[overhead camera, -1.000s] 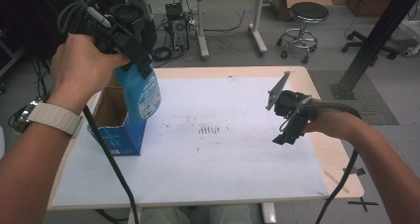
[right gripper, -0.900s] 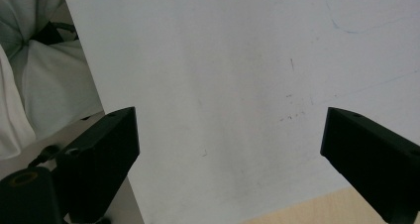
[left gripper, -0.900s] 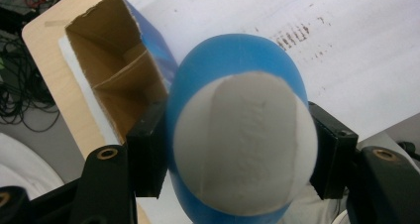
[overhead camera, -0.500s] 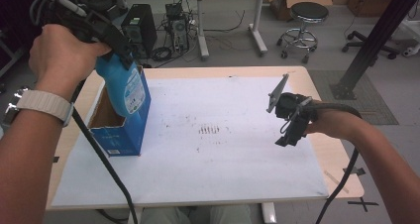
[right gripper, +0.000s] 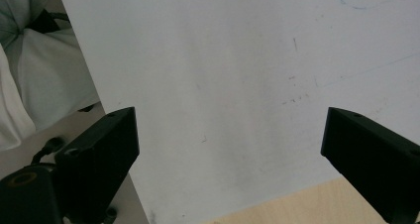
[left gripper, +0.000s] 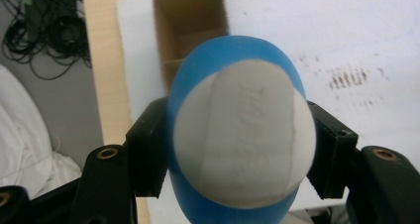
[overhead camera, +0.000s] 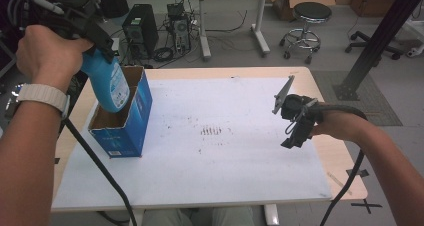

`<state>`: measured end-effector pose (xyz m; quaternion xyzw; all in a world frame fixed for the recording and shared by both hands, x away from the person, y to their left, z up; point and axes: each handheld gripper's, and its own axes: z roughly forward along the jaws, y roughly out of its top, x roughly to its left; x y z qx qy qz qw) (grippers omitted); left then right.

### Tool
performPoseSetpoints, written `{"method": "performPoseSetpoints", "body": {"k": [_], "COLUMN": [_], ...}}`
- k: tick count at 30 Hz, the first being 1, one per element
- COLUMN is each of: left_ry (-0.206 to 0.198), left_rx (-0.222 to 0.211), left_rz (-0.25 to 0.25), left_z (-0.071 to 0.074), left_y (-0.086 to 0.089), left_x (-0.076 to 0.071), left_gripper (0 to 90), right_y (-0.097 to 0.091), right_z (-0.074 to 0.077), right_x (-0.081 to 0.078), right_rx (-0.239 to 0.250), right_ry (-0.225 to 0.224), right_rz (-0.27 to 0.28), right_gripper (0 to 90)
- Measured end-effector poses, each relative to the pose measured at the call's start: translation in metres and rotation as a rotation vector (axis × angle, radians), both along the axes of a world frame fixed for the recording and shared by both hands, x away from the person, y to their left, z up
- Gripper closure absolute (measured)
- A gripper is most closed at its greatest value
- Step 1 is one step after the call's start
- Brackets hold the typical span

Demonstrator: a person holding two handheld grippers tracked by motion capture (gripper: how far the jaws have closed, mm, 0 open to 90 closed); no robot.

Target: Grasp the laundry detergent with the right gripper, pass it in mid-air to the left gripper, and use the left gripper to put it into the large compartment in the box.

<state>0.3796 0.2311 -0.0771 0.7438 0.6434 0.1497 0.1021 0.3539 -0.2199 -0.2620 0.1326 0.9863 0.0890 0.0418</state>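
Lifting blue bottle [overhead camera: 111, 83] higher out of cardboard box [overhead camera: 131, 127], left tool [left gripper: 233, 154] clamped on it; right tool [right gripper: 230, 149] open, idle above surface [overhead camera: 240, 161].

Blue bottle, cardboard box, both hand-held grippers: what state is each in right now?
Blue bottle: held, tilted, its lower end inside the box's open top.
Cardboard box: upright on the table, top open.
Left hand-held gripper: shut on the blue bottle.
Right hand-held gripper: open, nothing between its jaws, above the white sheet.
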Motion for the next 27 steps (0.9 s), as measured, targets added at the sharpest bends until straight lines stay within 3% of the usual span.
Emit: {"method": "performPoseSetpoints", "body": {"k": [10, 27], "left_ry": [-0.013, -0.026], "left_rx": [-0.002, -0.021], "left_rz": [0.060, 0.072], "left_z": [-0.024, -0.082], "left_y": [0.022, 0.033], "left_x": [0.010, 0.022], "left_gripper": [38.2, 38.2], "right_y": [-0.001, -0.001], "right_z": [0.002, -0.002], "right_x": [0.000, 0.000], "right_rx": [0.002, 0.005], "right_ry": [-0.001, 0.006], "right_rz": [-0.011, -0.027], "right_gripper": [7.6, 7.5]}}
